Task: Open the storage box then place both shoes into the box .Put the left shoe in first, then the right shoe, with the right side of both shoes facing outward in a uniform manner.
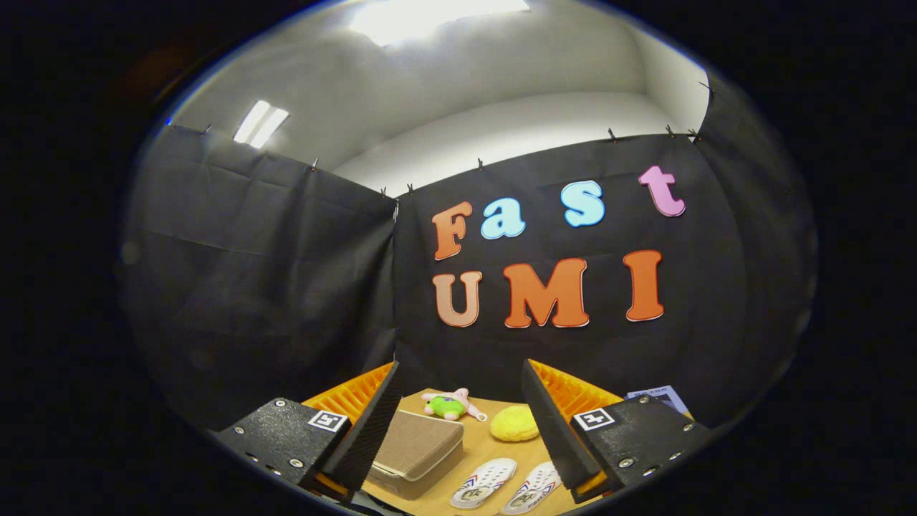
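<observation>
My gripper [462,419] hangs high above the wooden table [494,448], its two black fingers [372,430] spread wide with nothing between them. Below and between the fingers lies a tan storage box [419,448] with its lid down. To the right of the box two white shoes lie side by side, one [483,481] nearer the box and the other [531,489] close under the right finger. Both shoes show their perforated uppers and red-and-blue side marks.
Beyond the box lie a small pink and green plush toy [450,405] and a yellow sponge-like pad [514,423]. A bluish paper [658,396] sits at the far right of the table. Black cloth walls close the booth behind.
</observation>
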Motion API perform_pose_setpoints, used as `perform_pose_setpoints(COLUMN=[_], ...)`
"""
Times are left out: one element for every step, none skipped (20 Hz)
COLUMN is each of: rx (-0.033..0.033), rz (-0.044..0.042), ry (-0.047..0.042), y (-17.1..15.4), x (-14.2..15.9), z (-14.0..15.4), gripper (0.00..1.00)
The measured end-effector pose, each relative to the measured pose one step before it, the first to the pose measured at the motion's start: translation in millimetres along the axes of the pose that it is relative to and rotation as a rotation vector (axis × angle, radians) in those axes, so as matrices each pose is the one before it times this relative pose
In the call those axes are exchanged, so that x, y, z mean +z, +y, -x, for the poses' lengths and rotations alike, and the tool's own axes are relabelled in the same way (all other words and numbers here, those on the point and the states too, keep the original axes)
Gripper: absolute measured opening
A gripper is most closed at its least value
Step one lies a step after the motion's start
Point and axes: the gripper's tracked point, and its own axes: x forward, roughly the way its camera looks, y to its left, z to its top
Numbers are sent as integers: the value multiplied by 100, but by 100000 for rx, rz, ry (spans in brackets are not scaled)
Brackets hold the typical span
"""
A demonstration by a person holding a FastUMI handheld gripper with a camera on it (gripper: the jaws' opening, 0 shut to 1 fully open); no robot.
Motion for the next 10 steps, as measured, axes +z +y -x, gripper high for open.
perform_pose_setpoints(rx=[520, 1347, 2260, 2651, 3186, 2996, 1684, 1430, 2086, 2361], rz=[-689, -1471, -2500, -3335, -3803, -4146, -4599, -5215, -5850, -6014], ry=[5420, 5421, 4934, 4668, 3782, 3788, 4661, 4900, 4457, 4165], y=[174, 458, 478, 444, 467, 424, -60, -417, -142, -9], x=[-1893, -1893, -1535, -1389, -1174, -1137, -1257, -1358, -1059, -1089], z=[-699, -730, -700, -853, -815, -975, -882, -1141, -992, -858], gripper=[99, 99, 99, 99, 99, 99, 99, 98, 98, 98])
